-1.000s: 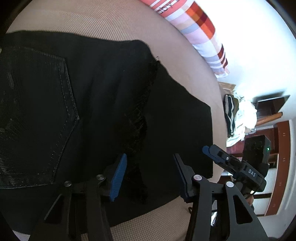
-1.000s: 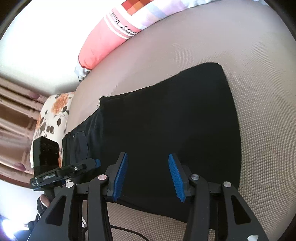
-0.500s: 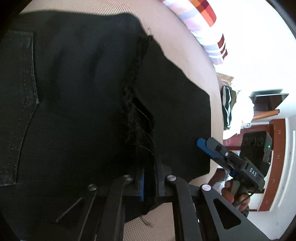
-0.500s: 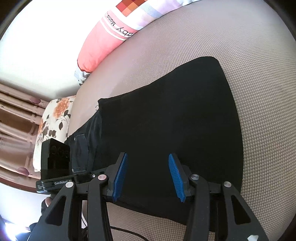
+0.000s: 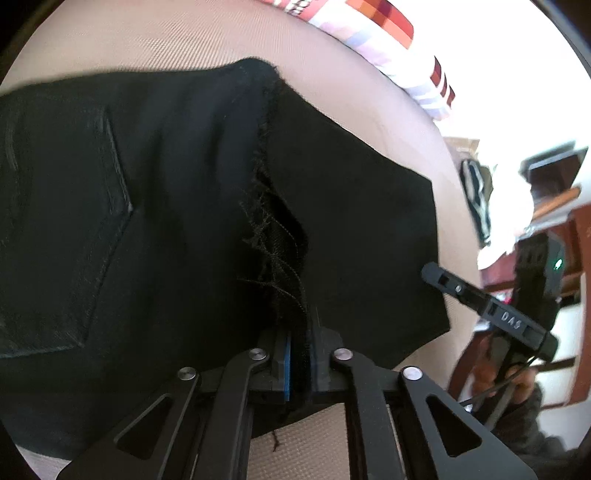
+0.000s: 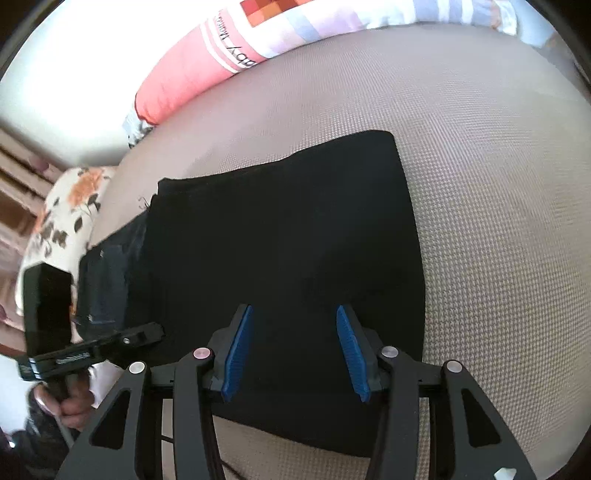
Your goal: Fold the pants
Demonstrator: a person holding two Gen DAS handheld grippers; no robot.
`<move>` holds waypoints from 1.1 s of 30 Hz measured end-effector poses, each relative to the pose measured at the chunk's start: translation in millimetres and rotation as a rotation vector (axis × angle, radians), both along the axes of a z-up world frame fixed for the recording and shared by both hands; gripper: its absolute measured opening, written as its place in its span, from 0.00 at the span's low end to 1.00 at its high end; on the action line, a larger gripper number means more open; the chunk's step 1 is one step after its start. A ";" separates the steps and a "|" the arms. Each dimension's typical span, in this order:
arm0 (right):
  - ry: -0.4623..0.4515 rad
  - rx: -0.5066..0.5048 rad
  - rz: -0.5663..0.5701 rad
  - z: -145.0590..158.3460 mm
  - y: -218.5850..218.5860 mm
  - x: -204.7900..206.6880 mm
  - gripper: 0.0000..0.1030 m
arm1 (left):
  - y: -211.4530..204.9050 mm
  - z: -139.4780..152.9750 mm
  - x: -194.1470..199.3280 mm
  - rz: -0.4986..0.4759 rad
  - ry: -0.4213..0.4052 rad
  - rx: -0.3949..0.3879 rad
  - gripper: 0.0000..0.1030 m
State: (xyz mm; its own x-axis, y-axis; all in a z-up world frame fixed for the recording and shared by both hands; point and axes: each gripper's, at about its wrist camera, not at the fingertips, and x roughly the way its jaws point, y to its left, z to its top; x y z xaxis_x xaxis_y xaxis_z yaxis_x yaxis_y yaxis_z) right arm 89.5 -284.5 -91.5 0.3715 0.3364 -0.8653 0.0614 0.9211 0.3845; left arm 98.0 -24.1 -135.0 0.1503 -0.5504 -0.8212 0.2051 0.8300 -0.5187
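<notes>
The black pants [image 5: 155,229] lie flat on the beige woven bed surface [image 6: 498,206]. The left gripper [image 5: 300,363] is clenched on what looks like their frayed hem edge. The right gripper [image 6: 293,350] hangs released above the folded leg, a patterned pillow [image 6: 258,40] far beyond its fingertips.

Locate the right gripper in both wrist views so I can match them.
Left wrist: right gripper enters from the right edge, its tip over the edge of the pants.
Right wrist: right gripper at bottom centre, blue pads apart, over the pants.
Shared landmark: the striped pillow along the top of each view.
</notes>
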 end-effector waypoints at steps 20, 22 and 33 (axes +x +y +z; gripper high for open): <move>-0.066 -0.252 -0.009 4.9 -18.0 79.1 0.21 | -45.4 24.0 84.0 -0.060 -0.328 0.200 0.20; -0.061 -0.247 -0.010 4.4 -17.6 80.7 0.20 | -43.2 11.3 95.0 -0.042 -0.278 0.186 0.19; -0.084 -0.279 0.029 10.0 -2.3 71.0 0.30 | -39.5 15.7 59.7 -0.079 -0.315 0.224 0.22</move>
